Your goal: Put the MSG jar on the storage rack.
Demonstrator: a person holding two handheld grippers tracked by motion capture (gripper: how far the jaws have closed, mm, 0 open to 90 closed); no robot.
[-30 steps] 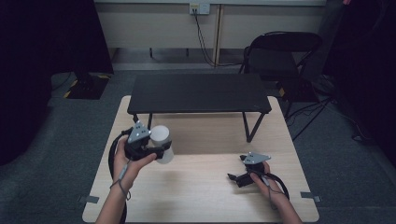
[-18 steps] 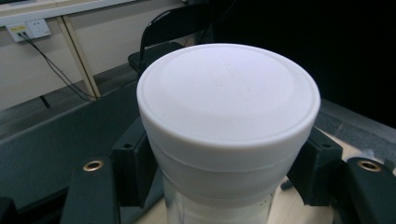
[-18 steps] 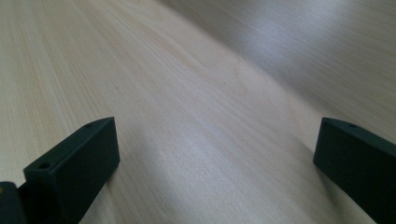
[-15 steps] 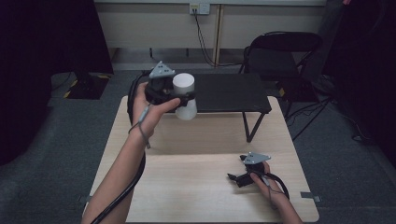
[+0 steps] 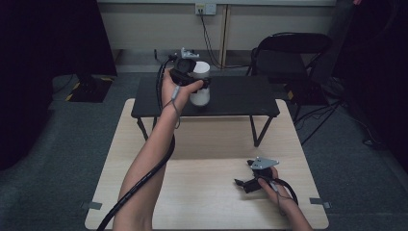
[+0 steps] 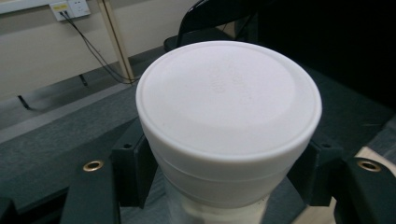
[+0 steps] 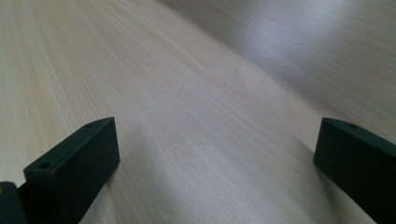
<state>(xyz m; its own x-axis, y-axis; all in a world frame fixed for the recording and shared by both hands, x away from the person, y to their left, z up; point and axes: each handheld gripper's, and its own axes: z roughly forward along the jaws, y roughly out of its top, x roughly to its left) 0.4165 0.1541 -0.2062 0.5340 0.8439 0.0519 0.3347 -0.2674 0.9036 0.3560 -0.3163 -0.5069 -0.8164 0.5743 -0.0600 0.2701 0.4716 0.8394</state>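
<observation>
The left gripper (image 6: 219, 186) jaws are mostly hidden behind the white jar (image 6: 229, 121) they clasp, and the jar's base is cut off at the bottom of the left gripper view. From above, the right gripper (image 5: 245, 184) is too small to judge its jaws. The chair (image 5: 293, 53) fades into the dark.

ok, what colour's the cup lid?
White lid, plain; clearest in the left gripper view.

Grey carpet (image 5: 57, 144), black folding chair (image 5: 288, 53), wall socket (image 5: 204, 8), dim light
</observation>
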